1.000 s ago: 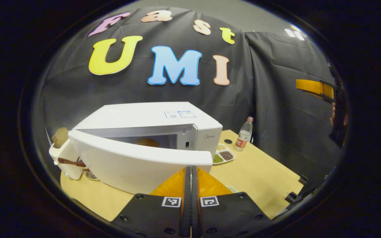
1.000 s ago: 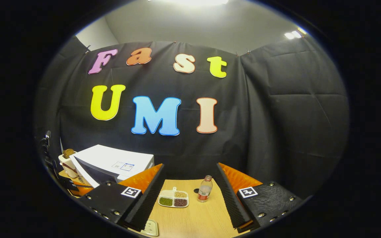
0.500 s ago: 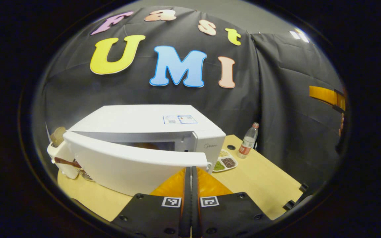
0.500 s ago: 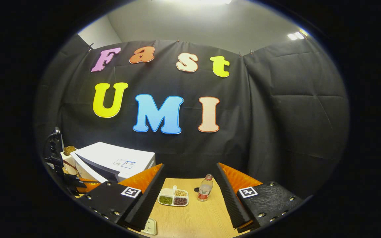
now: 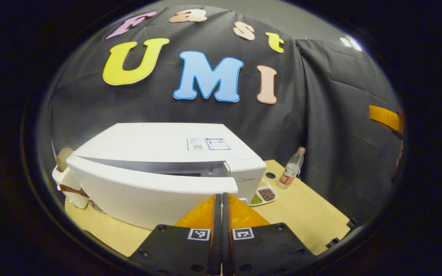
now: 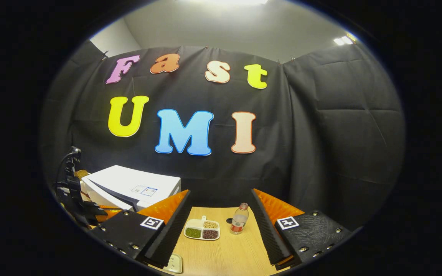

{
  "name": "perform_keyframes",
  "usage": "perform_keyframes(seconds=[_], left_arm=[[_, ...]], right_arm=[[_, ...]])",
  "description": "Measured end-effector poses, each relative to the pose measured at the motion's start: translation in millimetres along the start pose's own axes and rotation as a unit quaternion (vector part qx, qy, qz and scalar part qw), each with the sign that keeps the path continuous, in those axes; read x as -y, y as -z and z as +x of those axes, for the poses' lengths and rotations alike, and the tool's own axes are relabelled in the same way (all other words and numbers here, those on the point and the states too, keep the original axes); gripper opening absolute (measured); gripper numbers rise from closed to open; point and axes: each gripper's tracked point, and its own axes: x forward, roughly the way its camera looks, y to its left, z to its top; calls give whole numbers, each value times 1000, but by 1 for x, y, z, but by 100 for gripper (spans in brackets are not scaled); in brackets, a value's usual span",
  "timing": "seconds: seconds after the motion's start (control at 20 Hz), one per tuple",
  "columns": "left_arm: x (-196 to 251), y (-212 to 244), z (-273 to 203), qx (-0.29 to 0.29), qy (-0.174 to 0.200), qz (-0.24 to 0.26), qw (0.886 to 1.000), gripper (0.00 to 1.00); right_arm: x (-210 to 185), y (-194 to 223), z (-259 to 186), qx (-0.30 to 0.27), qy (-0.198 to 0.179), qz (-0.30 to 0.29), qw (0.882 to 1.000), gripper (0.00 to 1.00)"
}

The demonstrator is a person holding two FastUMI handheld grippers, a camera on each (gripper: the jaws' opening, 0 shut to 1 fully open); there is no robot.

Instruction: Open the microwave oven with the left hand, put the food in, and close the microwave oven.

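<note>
We find the microwave (image 5: 175, 153) standing on the table (image 5: 301, 214) at the left of the booth, its door (image 5: 148, 191) nearly home: a narrow dark slit shows between the door's top edge and the casing, so we judge it not yet latched. The left gripper (image 5: 219, 199) has its fingers pressed together with nothing between them, and their tips sit at the door's free edge; whether they actually touch it we cannot tell, though the pose suits a push. The food cannot be seen through the slit, so we cannot confirm from these views that it is inside; given the door being swung to, we judge that opening and loading are most likely done and the closing step is in hand. What is left, in our judgement, is a short final press until the door sits flush with the control panel (image 5: 249, 180). The right gripper (image 6: 221, 214) is held high and well apart from the microwave, fingers spread wide and empty, looking over a divided dish (image 6: 202, 232) of beans and a bottle (image 6: 238, 220) farther right on the table. In its view the left gripper shows again, small, at the microwave's front. The dish and bottle lie clear of the door's path. A toaster (image 5: 65, 174) stands just beside the microwave's far side.
</note>
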Motion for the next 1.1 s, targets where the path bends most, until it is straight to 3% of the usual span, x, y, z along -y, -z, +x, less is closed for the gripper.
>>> perform_keyframes(seconds=[0.5, 0.75, 0.8, 0.85, 0.9, 1.1], left_arm=[[-4, -8, 29, 1, 4, -35, 999, 7], [-6, -12, 33, 6, -6, -30, 1000, 7], [-13, -15, 41, 7, -24, -30, 999, 7], [-5, -11, 40, -14, 6, -50, 999, 7], [6, -9, 47, -13, 9, -50, 999, 7], [10, -10, 46, -15, -9, 17, 1000, 7]], right_arm=[[18, 3, 9, -7, 24, 8, 1000, 92], [17, 8, 20, -16, 19, 7, 1000, 92], [15, 10, 21, -17, 15, 7, 1000, 92], [11, 10, 22, -19, 10, 6, 1000, 92], [8, 11, 23, -19, 6, 3, 1000, 92], [4, 8, 21, -17, -1, 10, 1000, 92]])
